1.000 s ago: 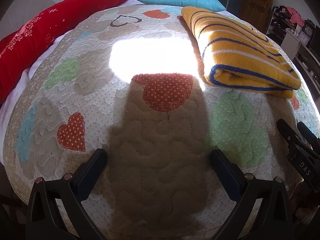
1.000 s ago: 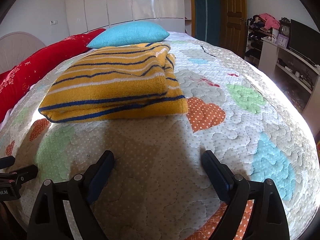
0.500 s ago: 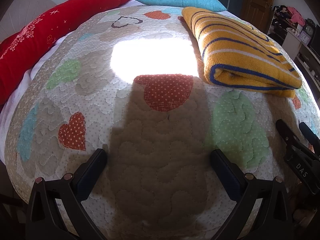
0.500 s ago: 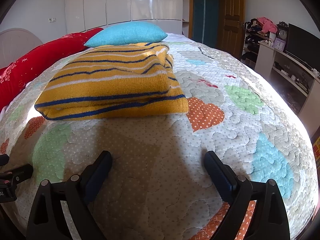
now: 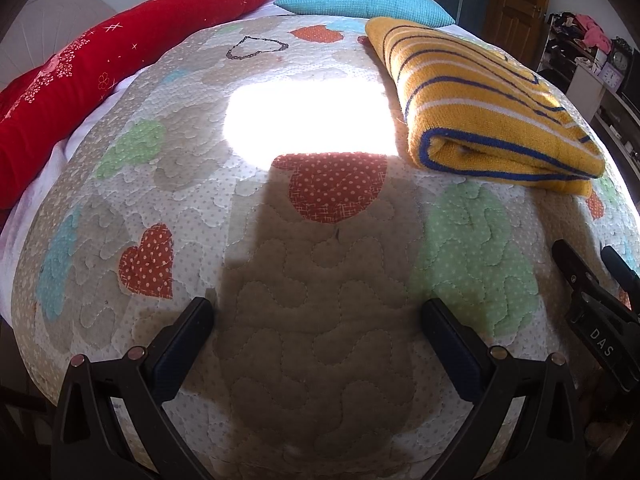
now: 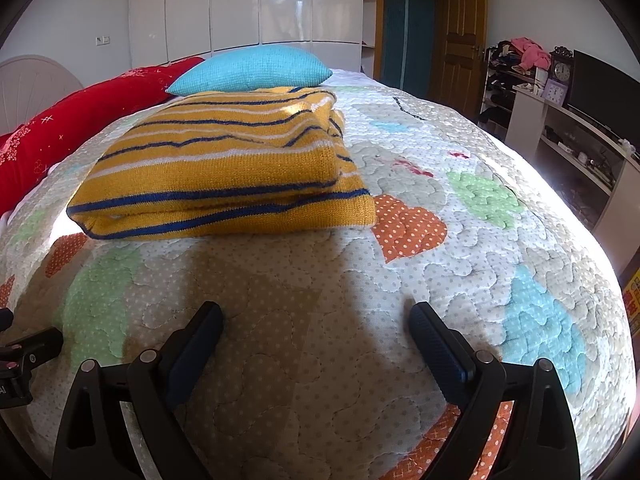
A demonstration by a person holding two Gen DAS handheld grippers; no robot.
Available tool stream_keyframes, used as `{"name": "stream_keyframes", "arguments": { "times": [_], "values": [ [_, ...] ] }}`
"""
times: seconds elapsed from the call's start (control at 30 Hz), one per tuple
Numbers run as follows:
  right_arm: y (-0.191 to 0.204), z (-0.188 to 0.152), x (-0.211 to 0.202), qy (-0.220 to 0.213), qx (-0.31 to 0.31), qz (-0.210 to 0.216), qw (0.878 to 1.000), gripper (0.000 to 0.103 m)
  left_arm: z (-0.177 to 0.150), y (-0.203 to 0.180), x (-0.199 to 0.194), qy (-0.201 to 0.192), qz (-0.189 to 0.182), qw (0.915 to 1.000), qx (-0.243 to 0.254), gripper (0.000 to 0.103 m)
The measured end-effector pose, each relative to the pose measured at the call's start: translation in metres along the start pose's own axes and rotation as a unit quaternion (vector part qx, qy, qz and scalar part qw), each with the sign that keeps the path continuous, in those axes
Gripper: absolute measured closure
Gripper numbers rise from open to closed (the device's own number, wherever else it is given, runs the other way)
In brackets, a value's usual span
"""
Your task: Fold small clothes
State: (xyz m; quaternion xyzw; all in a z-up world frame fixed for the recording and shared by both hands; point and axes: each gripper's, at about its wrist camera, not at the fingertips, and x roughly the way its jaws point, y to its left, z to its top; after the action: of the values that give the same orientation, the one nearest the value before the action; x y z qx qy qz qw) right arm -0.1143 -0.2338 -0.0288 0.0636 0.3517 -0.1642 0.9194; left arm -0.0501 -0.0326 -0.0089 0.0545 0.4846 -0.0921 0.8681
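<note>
Folded into a thick rectangle, a yellow sweater (image 6: 224,168) with blue and white stripes, resting flat on a heart-patterned quilt (image 6: 472,248), its far end close to a turquoise pillow (image 6: 250,68) and a long red pillow (image 6: 80,120) off to the sweater's left. Hovering over the quilt on the near side of the sweater and well apart from it, the right gripper (image 6: 316,332), fingers spread wide, nothing between them. To the sweater's left and nearer the bed's foot, the left gripper (image 5: 318,332), likewise spread wide and empty above bare quilt, a red polka-dot heart patch (image 5: 336,184) ahead of it and a bright patch of sunlight (image 5: 308,120) beyond that, level with the sweater's folded edge (image 5: 496,160). Visible at the right edge of the left wrist view, the black fingers of the right gripper (image 5: 592,280), short of the sweater and not touching it. Past the sweater, white wardrobe doors (image 6: 240,4) and a brown wooden door (image 6: 460,28); to the sweater's right, a shelf unit (image 6: 568,136) with two clocks (image 6: 560,76) and a dark screen (image 6: 604,84).
</note>
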Motion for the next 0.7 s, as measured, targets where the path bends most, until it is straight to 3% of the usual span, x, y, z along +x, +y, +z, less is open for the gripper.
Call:
{"name": "stream_keyframes", "arguments": {
  "times": [0.7],
  "values": [
    [-0.0008, 0.0002, 0.0006, -0.001, -0.001, 0.000, 1.000, 0.006, -0.0004, 0.0007, -0.0013, -0.004, 0.002, 1.0000, 0.001, 0.000]
  ]
}}
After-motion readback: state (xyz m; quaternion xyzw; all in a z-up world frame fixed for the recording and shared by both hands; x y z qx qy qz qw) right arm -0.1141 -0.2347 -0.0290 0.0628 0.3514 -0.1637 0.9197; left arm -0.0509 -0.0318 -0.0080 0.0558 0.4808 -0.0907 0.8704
